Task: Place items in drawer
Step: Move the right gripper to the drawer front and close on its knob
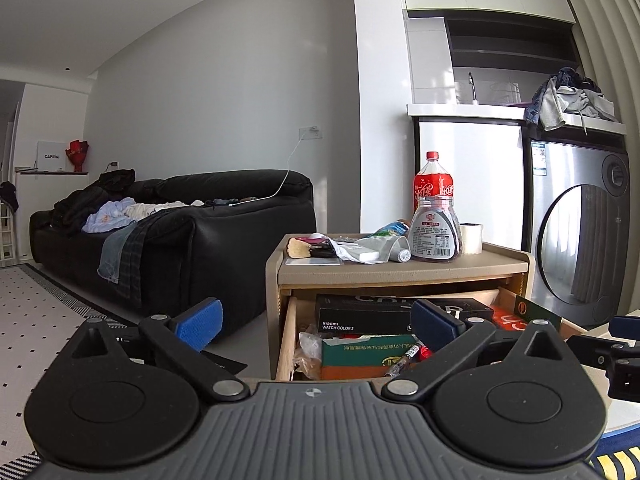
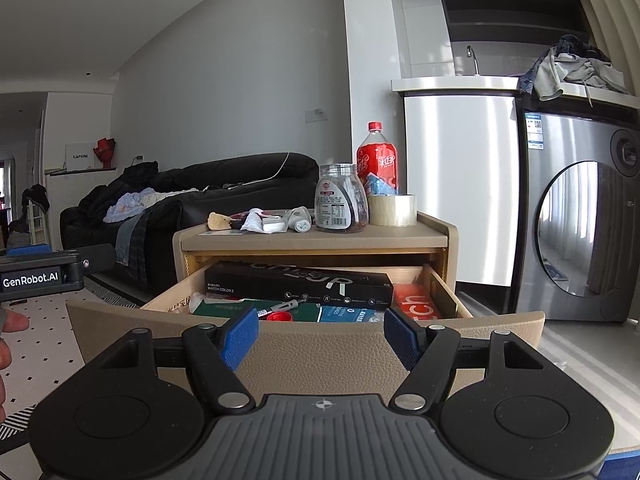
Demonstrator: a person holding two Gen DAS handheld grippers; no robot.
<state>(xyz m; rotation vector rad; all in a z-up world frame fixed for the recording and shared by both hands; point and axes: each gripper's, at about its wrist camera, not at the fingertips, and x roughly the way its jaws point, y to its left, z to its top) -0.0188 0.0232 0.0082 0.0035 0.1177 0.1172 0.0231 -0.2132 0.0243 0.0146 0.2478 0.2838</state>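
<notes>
Drawer [image 2: 432, 280] pulled out, already crowded: Xiaomi watch box [image 2: 298, 282], pen [image 2: 280, 307]. My left gripper [image 1: 316, 322] wide open, empty. My right gripper [image 2: 320, 338] same, above drawer front [image 2: 320, 356]. Items wait on cabinet top [image 2: 312, 238]: jar [image 2: 341, 200], tape roll [image 2: 392, 210]. Picking step, I judge; next, reach up, close on jar.

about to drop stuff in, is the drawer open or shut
Open: the drawer is pulled out from the nightstand, with a black box and pen visible inside.
</notes>
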